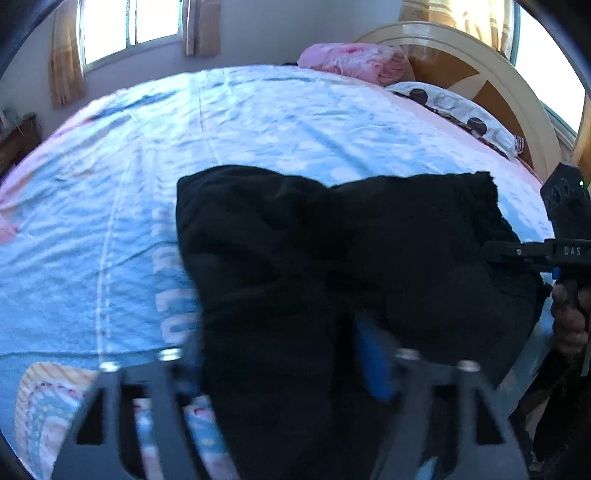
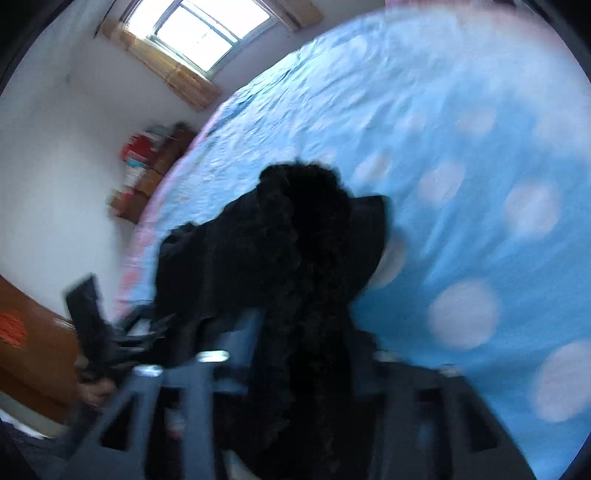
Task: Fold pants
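Note:
The black pants [image 1: 332, 258] hang bunched over a bed with a light blue sheet [image 1: 184, 147]. My left gripper [image 1: 280, 354] is shut on one end of the pants, with cloth draped between its fingers. My right gripper [image 2: 295, 362] is shut on the other end of the pants [image 2: 288, 240]; it also shows at the right edge of the left wrist view [image 1: 509, 254], pinching the cloth. The left gripper shows blurred at the lower left of the right wrist view [image 2: 110, 332]. Both hold the pants up off the sheet.
A pink pillow [image 1: 351, 61] and a dotted pillow [image 1: 461, 110] lie by the wooden headboard [image 1: 498, 85]. A window [image 1: 129, 26] is in the far wall. A wooden shelf with boxes [image 2: 147, 173] stands beside the bed.

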`<control>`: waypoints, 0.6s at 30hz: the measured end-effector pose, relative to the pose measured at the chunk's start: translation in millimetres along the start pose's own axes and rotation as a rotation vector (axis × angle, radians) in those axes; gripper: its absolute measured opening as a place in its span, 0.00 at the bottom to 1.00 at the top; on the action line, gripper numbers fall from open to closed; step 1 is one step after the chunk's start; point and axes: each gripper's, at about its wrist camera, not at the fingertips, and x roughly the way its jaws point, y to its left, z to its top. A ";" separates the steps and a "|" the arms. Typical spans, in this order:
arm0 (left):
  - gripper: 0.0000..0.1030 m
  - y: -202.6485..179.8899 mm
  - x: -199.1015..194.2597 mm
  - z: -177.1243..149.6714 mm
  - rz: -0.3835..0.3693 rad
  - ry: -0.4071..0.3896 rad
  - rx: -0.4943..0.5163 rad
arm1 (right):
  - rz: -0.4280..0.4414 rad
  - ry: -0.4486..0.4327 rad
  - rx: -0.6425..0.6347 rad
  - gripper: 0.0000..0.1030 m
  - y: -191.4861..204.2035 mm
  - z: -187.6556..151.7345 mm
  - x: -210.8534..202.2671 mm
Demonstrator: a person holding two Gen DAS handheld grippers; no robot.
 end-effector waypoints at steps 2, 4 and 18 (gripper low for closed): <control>0.35 -4.3 -4.2 0.8 0.011 -0.004 0.022 | -0.020 -0.014 -0.034 0.30 8.8 -1.9 -2.0; 0.29 -7.6 -8.9 1.0 0.020 -0.012 0.040 | -0.040 -0.027 -0.053 0.28 16.9 -2.5 -4.8; 0.21 10.1 -51.4 8.4 0.053 -0.101 0.053 | -0.044 -0.067 -0.225 0.22 89.1 31.6 -22.0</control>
